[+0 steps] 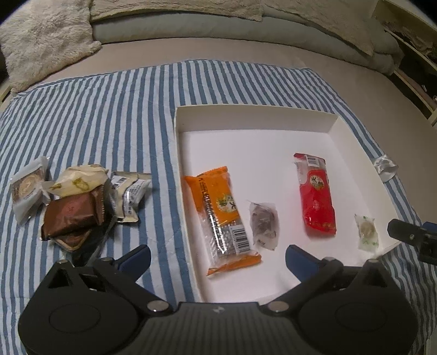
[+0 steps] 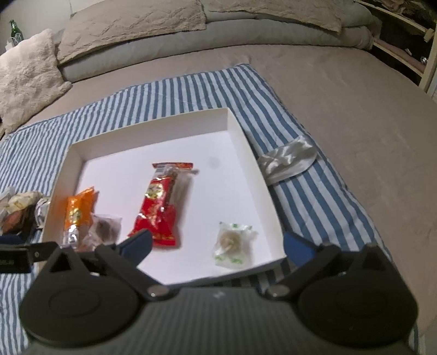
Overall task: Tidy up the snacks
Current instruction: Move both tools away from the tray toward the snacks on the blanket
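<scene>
Support: bed (image 2: 341, 114), beige cover. Striped cloth (image 1: 109, 114) spread on it. On cloth: white tray (image 1: 180, 153), snack pile (image 1: 73, 202) left, silver wrapper (image 2: 286, 158) right.

A wide bed or sofa surface (image 2: 341, 114) covered in plain beige-grey fabric fills the scene. A blue-and-white striped cloth (image 1: 103, 114) lies spread flat over it. Along the far edge runs a grey bolster-like cushion (image 1: 191, 30), with crinkled beige pillows (image 2: 131, 24) resting on top. A fluffy cream throw (image 1: 41, 41) sits at the far left. Pale wooden shelving (image 2: 404, 35) stands at the far right, and a green glass bottle (image 2: 15, 28) is upright in the far left corner. The lighting is dim and warm.
</scene>
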Demonstrator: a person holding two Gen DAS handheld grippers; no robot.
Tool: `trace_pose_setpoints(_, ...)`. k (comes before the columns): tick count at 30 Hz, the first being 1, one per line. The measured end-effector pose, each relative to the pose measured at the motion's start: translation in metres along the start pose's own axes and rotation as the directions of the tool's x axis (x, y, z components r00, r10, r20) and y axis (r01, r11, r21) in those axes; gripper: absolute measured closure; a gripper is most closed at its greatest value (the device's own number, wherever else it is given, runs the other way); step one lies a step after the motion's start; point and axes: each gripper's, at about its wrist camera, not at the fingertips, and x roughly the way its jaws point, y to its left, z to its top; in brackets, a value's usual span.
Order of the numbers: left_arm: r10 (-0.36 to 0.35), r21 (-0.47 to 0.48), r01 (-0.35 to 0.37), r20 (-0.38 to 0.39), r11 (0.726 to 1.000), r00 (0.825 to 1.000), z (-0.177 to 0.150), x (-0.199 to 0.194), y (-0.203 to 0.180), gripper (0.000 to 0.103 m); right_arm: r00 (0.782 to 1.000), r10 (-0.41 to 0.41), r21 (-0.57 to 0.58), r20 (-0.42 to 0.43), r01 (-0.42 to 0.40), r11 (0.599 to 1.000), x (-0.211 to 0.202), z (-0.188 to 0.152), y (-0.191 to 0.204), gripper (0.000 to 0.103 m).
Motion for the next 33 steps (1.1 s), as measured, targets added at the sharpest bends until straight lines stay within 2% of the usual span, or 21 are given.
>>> trace_pose_setpoints(14, 0.028, -0.064, -0.026, 0.041, 0.998, 0.999, -0.005, -0.028, 0.045, 0.0, 0.998, 0.048, -0.051, 0.03, -0.047, 0.998, -0.02, -0.004, 0.04, 0.0)
trace_pose_setpoints(33, 0.125, -0.17, -0.11, 0.083, 0.979, 0.989, -0.018, -0.06, 0.147, 0.0, 0.989, 0.148, -0.123, 0.019, -0.145, 0.982, -0.029, -0.007, 0.134, 0.0)
